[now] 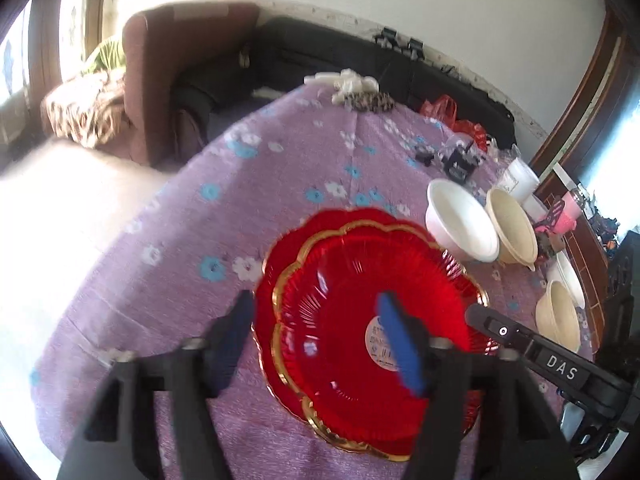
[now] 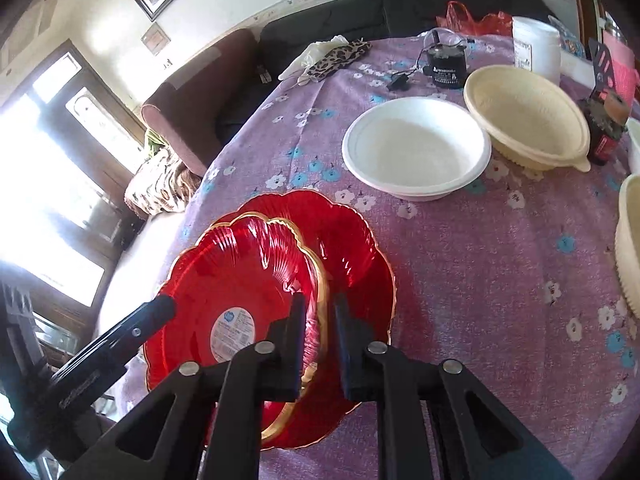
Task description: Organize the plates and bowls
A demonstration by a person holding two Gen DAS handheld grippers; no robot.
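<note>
Upper red scalloped gold-rimmed plastic plate (image 2: 248,276), stacked askew on its twin (image 2: 352,248) on the purple floral-clothed table (image 2: 480,264), likely light, slick, brittle; rim clamped by right hand-held gripper (image 2: 320,344), left hand-held gripper (image 1: 320,340) spread apart straddling opposite rim.

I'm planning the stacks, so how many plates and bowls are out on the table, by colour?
Red plates: 2, upper plate on lower plate
White bowls: 2
Cream bowls: 2
Total: 6
</note>
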